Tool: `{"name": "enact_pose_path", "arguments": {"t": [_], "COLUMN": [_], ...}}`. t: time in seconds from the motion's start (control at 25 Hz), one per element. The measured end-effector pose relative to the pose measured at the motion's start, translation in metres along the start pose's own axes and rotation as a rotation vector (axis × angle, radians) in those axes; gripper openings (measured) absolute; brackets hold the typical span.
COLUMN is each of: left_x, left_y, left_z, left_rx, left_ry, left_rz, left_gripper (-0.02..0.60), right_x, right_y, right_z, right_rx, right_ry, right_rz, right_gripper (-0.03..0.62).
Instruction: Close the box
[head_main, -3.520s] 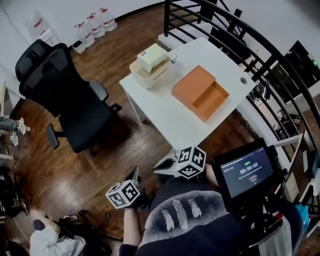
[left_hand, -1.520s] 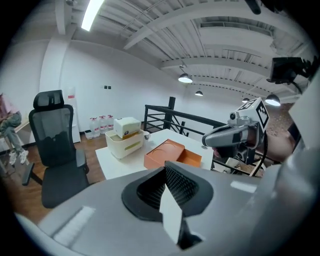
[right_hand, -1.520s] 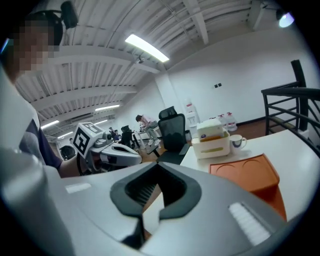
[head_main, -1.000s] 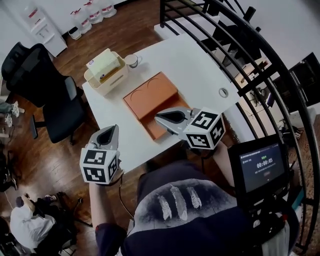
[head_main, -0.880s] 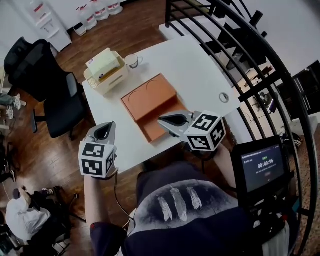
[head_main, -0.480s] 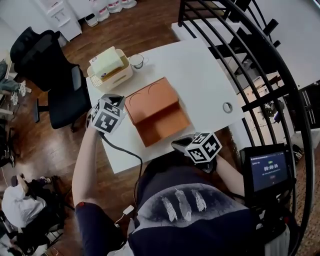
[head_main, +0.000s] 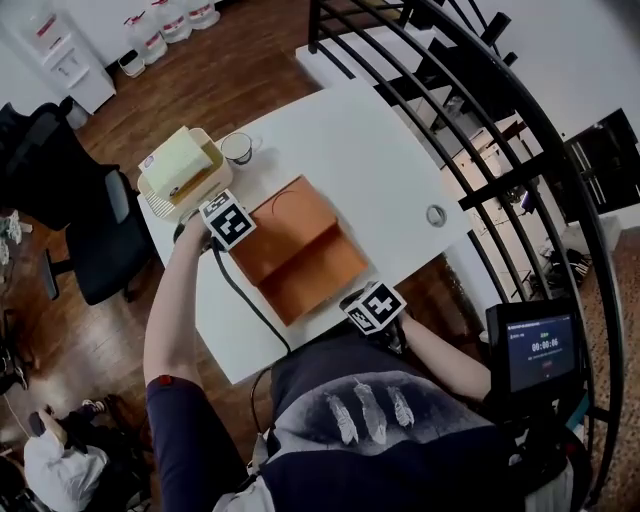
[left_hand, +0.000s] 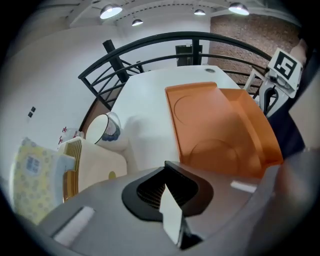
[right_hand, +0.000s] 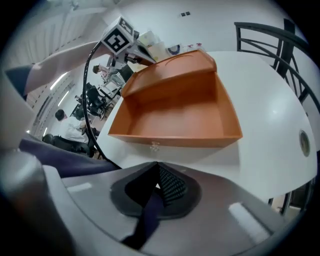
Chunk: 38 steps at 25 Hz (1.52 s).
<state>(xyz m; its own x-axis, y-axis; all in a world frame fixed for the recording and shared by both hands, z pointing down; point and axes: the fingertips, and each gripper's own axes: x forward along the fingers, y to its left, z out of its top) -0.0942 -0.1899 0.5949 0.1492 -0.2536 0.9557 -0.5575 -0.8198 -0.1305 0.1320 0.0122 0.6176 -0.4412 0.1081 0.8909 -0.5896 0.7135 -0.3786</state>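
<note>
The orange box (head_main: 300, 255) lies open on the white table (head_main: 380, 150), its lid (head_main: 282, 225) folded flat at the far left and its empty tray (right_hand: 175, 112) nearer me. My left gripper (head_main: 226, 222) hovers at the lid's left edge, and its own view looks across the lid (left_hand: 215, 125). My right gripper (head_main: 366, 306) is at the table's front edge, just before the tray's front wall (right_hand: 175, 136). Both grippers look shut with nothing between the jaws.
Behind the lid stand a mug (head_main: 237, 147) and a cream basket (head_main: 165, 185) holding a tissue pack (head_main: 178, 158). A cable grommet (head_main: 436, 214) sits at the table's right. A black railing (head_main: 480, 110) curves round the far side; an office chair (head_main: 60, 200) stands to the left.
My left gripper has reached forward from beside my body to the lid's left edge. The right gripper has drawn back from over the box to the table's front edge.
</note>
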Motion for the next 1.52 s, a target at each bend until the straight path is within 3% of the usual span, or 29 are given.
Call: {"name": "enact_pose_path", "arguments": {"t": [0.68,1.52], "left_x": [0.028,0.030], "left_y": [0.012,0.014], "left_z": [0.007,0.004], "left_rx": [0.179,0.187], "left_ry": [0.022,0.050], "left_rz": [0.023,0.035], "left_gripper": [0.014,0.014], "right_x": [0.021,0.025], "right_y": [-0.001,-0.006], "right_z": [0.013,0.027], "right_rx": [0.010,-0.029], "right_ry": [0.070,0.041], "right_rz": [-0.006,-0.041], "right_gripper": [0.005,0.005]}}
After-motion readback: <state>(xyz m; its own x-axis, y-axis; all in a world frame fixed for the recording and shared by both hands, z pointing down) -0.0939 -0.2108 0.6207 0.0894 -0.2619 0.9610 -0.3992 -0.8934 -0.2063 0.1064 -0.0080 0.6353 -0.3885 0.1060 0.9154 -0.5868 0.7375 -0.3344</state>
